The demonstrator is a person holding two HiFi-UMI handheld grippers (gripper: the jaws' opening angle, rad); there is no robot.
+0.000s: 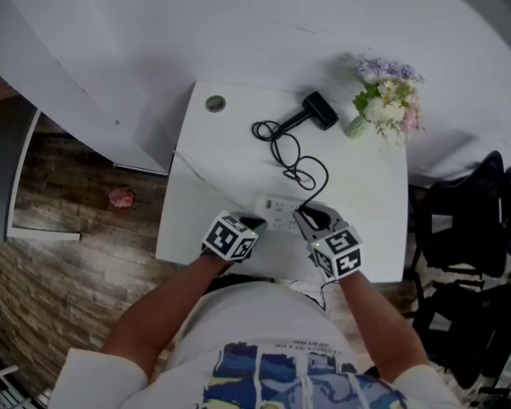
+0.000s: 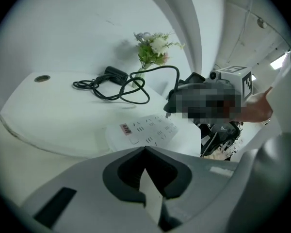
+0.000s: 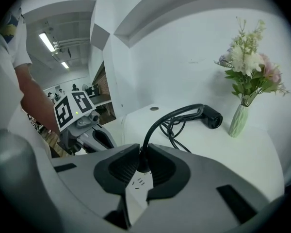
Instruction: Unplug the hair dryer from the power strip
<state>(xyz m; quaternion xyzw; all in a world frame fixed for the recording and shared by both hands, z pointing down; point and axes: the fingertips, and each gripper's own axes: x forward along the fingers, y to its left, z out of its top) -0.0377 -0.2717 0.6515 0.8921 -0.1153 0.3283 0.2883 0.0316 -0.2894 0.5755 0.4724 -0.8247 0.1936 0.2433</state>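
A white power strip [image 1: 277,214] [image 2: 145,130] lies near the front of the white table [image 1: 209,186]. The black hair dryer [image 1: 319,110] [image 3: 211,116] lies further back, and its cord [image 1: 288,153] [image 3: 169,118] loops toward me. My right gripper [image 1: 307,214] [image 3: 142,159] is shut on the black plug [image 3: 143,165] at the strip's right end. The strip's socket holes show just under the plug. My left gripper [image 1: 254,222] [image 2: 145,150] sits at the strip's left end with its tips together. Whether it presses on the strip is unclear.
A vase of flowers [image 1: 387,100] [image 3: 247,81] stands at the table's back right, beside the dryer. A round cable hole [image 1: 215,103] is at the back left. Black chairs [image 1: 468,220] stand right of the table, with wooden floor [image 1: 77,203] to its left.
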